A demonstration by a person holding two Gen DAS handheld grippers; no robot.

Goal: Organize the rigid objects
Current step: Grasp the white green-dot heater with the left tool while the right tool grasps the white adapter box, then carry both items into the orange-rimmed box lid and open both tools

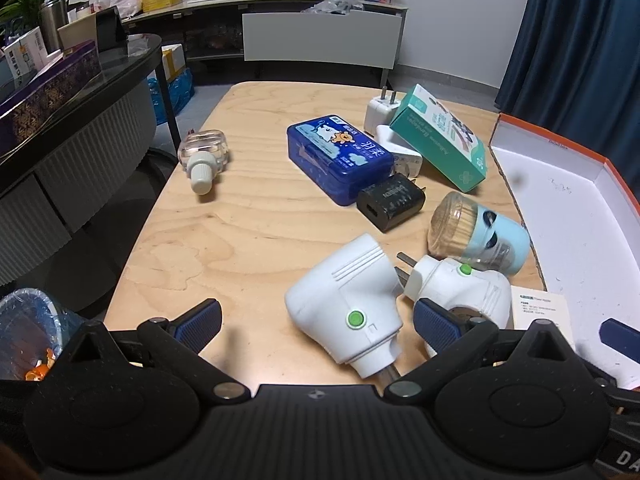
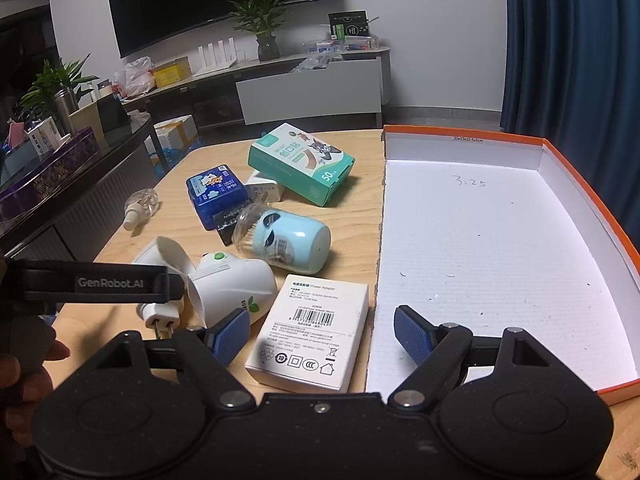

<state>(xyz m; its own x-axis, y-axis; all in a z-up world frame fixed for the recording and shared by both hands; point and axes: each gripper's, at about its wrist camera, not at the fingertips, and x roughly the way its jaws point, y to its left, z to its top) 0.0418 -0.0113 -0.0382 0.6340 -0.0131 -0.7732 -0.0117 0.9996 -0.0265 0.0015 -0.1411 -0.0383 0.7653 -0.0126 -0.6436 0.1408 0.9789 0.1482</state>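
My left gripper is open, its jaws on either side of a white plug-in heater lying on the wooden table. A second white heater lies right of it. My right gripper is open above a white adapter box, beside the orange-edged white box lid. Beyond lie a pale-blue toothpick jar, a blue tin, a black charger, white chargers, a green carton and a clear refill bottle.
A dark side table with boxes stands at the left. A bin with a blue liner sits at the table's near-left corner. A low TV cabinet runs along the far wall, a blue curtain at right.
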